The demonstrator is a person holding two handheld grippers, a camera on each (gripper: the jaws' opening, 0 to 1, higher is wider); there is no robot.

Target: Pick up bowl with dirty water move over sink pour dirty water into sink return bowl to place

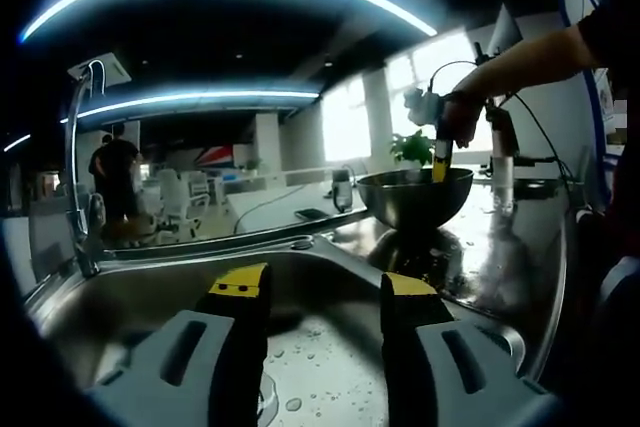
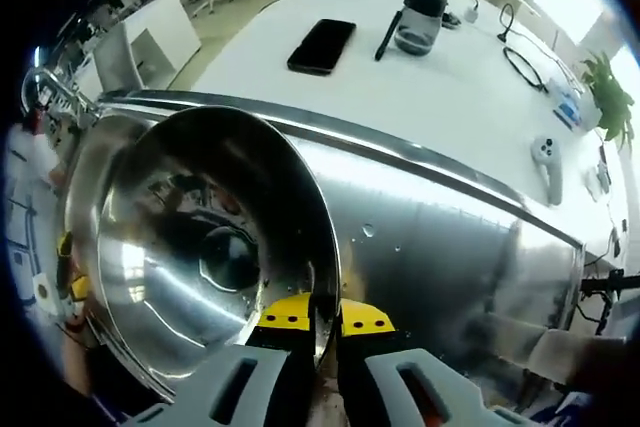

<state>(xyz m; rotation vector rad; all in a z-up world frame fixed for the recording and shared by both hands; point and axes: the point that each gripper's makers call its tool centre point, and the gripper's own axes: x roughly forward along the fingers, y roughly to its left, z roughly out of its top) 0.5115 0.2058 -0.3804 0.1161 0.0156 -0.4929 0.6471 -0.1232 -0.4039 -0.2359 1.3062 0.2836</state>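
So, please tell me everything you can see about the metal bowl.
The bowl is round, deep and of shiny steel-like metal that mirrors the room. The right gripper pinches its rim, one jaw inside and one outside. In the left gripper view it looks upright and level beside the sink, low over or on the wet steel counter; I cannot tell which. Its inside shows reflections, and whether water remains I cannot tell.
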